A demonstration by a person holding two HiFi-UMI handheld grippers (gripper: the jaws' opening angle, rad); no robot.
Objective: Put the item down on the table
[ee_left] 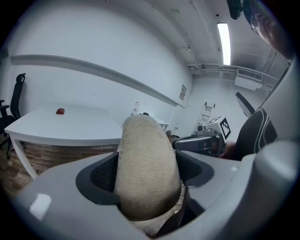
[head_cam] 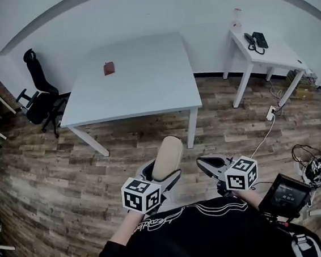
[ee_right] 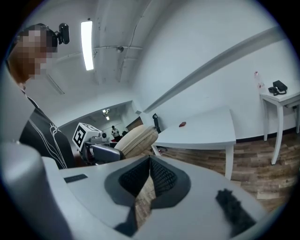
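Note:
A beige, rough, oval item (head_cam: 167, 153) stands upright between the jaws of my left gripper (head_cam: 164, 173), which is shut on it. In the left gripper view the item (ee_left: 147, 159) fills the space between the dark pads of the left gripper (ee_left: 147, 171). My right gripper (head_cam: 208, 163) is beside it to the right, shut with nothing held; in its own view the right gripper (ee_right: 150, 161) has its pads meeting. The white table (head_cam: 139, 87) stands ahead, some way off across the wooden floor. A small red-brown object (head_cam: 109, 68) lies near its far left.
A black office chair (head_cam: 39, 89) stands left of the table. A smaller white table (head_cam: 272, 56) with a black phone (head_cam: 257, 40) is at the far right. Cables (head_cam: 315, 166) lie on the floor at right, beside a dark screen device (head_cam: 284, 196).

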